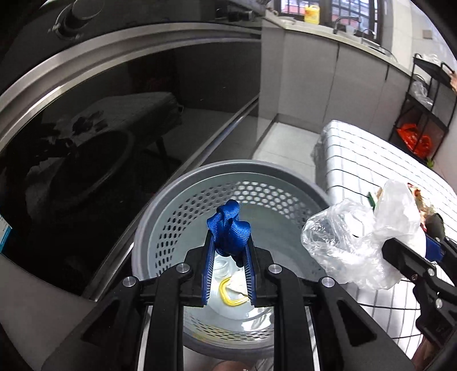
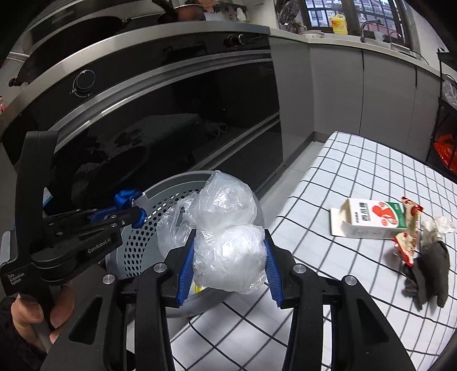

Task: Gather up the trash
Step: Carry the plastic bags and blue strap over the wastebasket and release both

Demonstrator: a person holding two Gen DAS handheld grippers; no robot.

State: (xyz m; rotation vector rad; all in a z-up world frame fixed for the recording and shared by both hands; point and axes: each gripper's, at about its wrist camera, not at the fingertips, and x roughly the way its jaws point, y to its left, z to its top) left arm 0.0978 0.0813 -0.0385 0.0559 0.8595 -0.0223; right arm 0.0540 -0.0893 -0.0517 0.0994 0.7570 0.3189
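The jaws of the right gripper (image 2: 230, 254) pinch a light, soft, slippery crumpled clear plastic bag (image 2: 228, 256) at its bulging middle, and the left gripper (image 1: 228, 251) is closed on a limp blue woven strap (image 1: 228, 228) bunched between its pads, above the grey perforated plastic bin (image 1: 200, 205).

Left gripper (image 1: 228, 251): black frame, blue ribbed pads, holding a bright blue woven strap (image 1: 228, 228). Right gripper (image 2: 230, 251): same black and blue, holding a clear, cloudy-white plastic bag (image 2: 228, 245). Bin (image 1: 177, 205): grey rim, pale grey wall with a honeycomb of round holes; yellow loop and whitish scraps inside. Tablecloth (image 2: 357, 171): white with a thin black grid. Near its right edge: carton (image 2: 368, 218), white with red and green print; red-and-cream wrapper (image 2: 408, 228); dark grey cloth (image 2: 431, 271). Oven front (image 2: 171, 120): glossy black with steel bands. Cabinets (image 2: 337, 94): flat grey. Yellow jug (image 2: 338, 24) at the window; orange bag (image 1: 414, 139) on a black rack.
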